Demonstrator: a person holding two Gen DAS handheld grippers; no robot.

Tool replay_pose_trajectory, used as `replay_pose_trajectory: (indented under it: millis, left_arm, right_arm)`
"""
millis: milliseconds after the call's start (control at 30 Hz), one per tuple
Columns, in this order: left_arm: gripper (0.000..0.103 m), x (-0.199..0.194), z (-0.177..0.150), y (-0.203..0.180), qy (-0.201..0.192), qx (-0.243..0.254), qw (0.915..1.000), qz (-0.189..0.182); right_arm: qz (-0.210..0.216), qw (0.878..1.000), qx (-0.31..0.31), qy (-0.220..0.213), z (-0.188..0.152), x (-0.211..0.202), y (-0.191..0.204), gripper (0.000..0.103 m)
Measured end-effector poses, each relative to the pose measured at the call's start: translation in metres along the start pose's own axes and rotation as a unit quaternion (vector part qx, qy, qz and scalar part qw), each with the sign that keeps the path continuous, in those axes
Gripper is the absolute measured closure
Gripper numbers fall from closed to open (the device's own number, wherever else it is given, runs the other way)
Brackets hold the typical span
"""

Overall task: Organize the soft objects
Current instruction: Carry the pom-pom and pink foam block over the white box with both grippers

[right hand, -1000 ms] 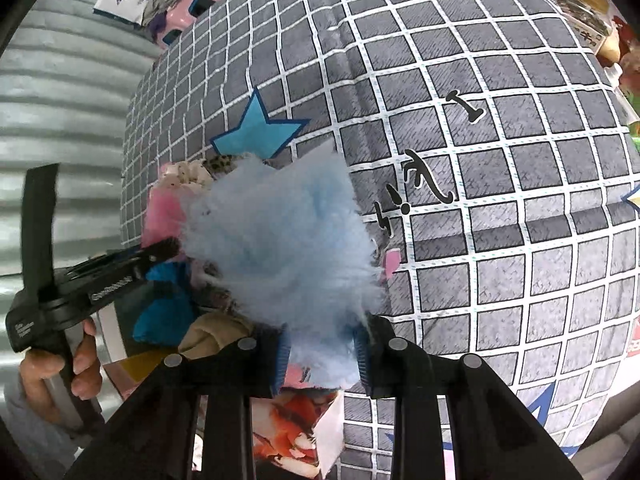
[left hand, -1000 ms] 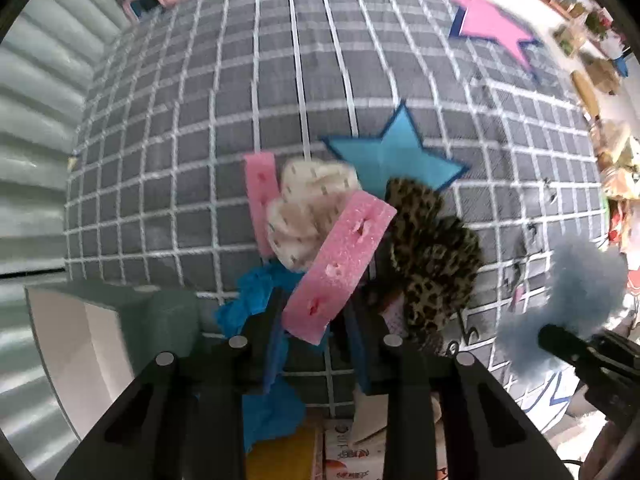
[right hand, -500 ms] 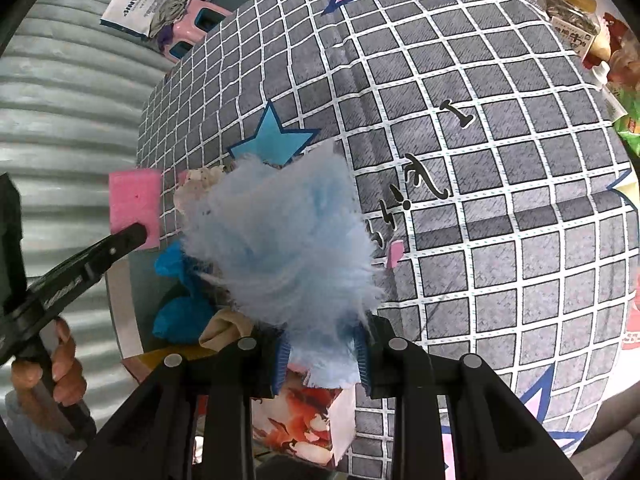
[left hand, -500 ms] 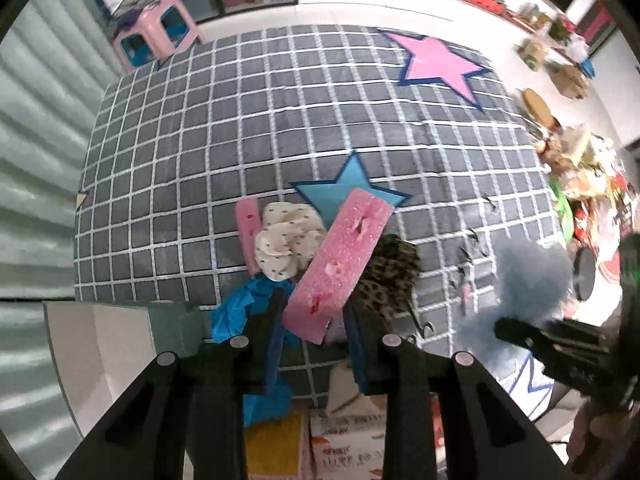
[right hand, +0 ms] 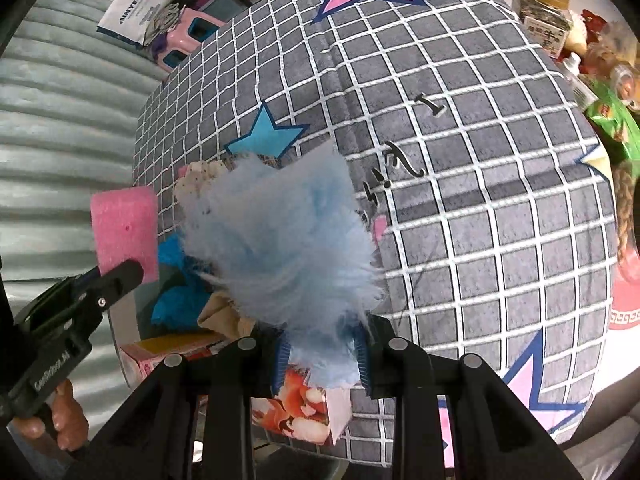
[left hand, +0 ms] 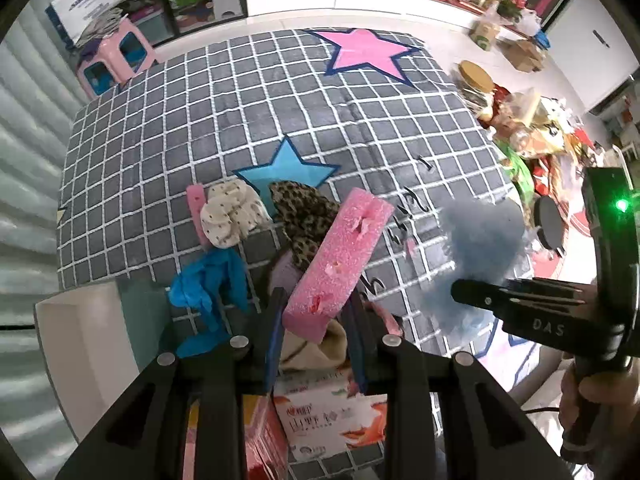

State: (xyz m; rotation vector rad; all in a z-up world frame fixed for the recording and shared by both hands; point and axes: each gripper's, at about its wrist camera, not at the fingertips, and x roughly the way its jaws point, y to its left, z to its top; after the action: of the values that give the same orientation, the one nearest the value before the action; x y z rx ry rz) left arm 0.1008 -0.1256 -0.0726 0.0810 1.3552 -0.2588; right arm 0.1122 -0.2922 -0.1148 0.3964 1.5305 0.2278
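Note:
My left gripper (left hand: 316, 316) is shut on a long pink sponge (left hand: 340, 256), held up in the air above a grey checked blanket (left hand: 180, 128). My right gripper (right hand: 322, 354) is shut on a fluffy light-blue item (right hand: 280, 240), also lifted; it shows in the left wrist view as a light-blue fluffy item (left hand: 476, 240). On the blanket below lie a cream dotted cloth (left hand: 230, 216), a leopard-print cloth (left hand: 304, 216), a crumpled blue glove (left hand: 208, 288), a thin pink sponge strip (left hand: 196, 212) and a beige sock (left hand: 320, 344).
A white and teal box (left hand: 84, 344) stands at the blanket's near left corner. Printed cartons (left hand: 324, 420) lie below the grippers. A pink stool (left hand: 116, 60) stands beyond the blanket's far left. Jars and packaged goods (left hand: 520, 120) crowd the floor on the right.
Both grippers rose from the blanket with their loads. The pink sponge now hangs to the right of the leopard cloth, and more of the room shows.

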Motion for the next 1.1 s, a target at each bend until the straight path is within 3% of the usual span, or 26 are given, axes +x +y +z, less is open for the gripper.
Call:
replay_pose_trajectory:
  millis: [500,933,1100]
  left_arm:
    - [0.072,-0.029,-0.065,-0.020,-0.005,0.062,0.9974,-0.036]
    - [0.072,-0.055,-0.129,-0.022,-0.012,0.134,0.9882,-0.074]
    - [0.072,-0.065,-0.143,-0.017,-0.019,0.133,0.9882,-0.073]
  right_arm:
    - [-0.024,0.999,0.042,-0.023,-0.072,-0.017,0.001,0.074]
    - [-0.046,0.995,0.078,-0.048,-0.150,-0.029,0.022,0.074]
    - [-0.048,0.994,0.083,-0.045,-0.174,-0.028,0.032,0.074]
